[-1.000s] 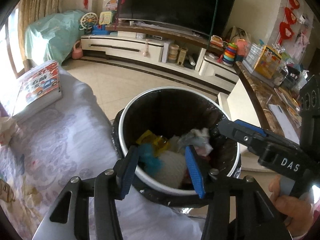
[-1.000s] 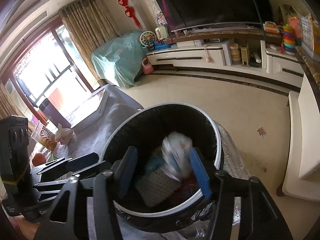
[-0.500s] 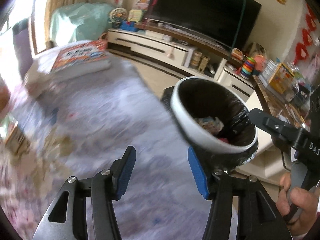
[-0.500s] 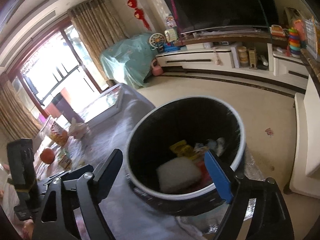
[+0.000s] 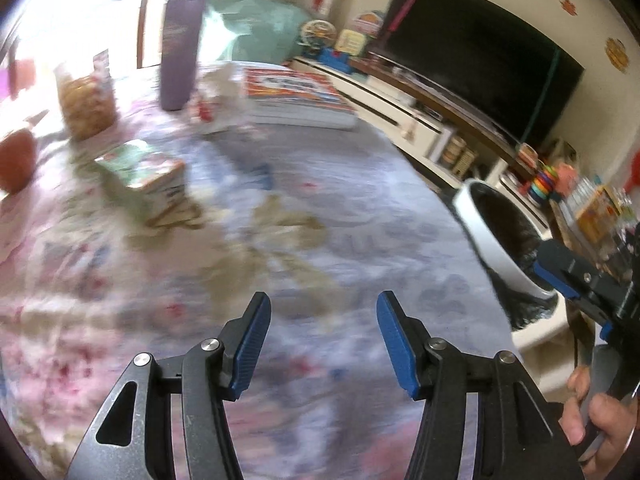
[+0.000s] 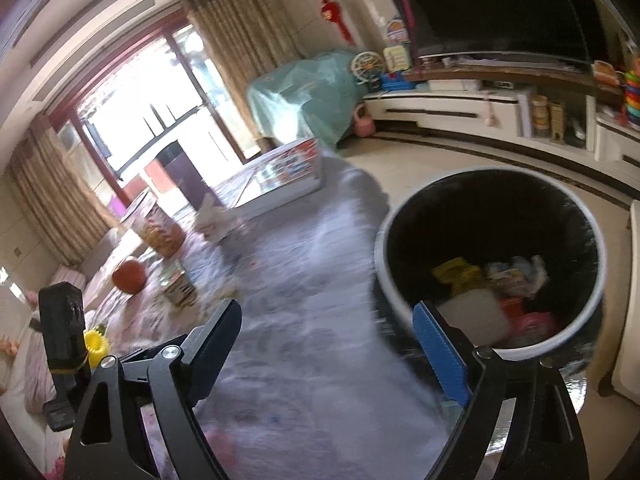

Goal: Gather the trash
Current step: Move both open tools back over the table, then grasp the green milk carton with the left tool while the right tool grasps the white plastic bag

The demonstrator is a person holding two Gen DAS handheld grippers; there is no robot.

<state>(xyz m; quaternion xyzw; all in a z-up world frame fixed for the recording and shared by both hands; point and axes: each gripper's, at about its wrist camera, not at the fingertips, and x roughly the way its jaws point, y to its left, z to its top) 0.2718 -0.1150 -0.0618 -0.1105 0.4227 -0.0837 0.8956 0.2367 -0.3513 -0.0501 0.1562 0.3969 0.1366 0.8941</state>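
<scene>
A white-rimmed trash bin [image 6: 592,264] with a black liner stands at the table's right edge; it holds a yellow wrapper [image 6: 456,274], a white block [image 6: 470,316] and crumpled paper [image 6: 528,270]. It also shows in the left wrist view [image 5: 486,236]. My left gripper [image 5: 320,340] is open and empty over the flowered tablecloth [image 5: 280,248]. My right gripper [image 6: 328,344] is open and empty, its right finger beside the bin's near rim. A small green carton [image 5: 142,174] and crumpled white paper [image 5: 212,104] lie on the cloth, far left of the bin.
On the table's far side are a stack of books [image 5: 296,98], a purple flask [image 5: 180,40], a snack bag [image 5: 86,100] and an orange ball [image 5: 16,160]. A TV cabinet [image 6: 480,110] runs along the back wall beyond open floor.
Both grippers have swung left, away from over the bin towards the table. The right gripper has opened wide and the crumpled paper it held now lies in the bin.
</scene>
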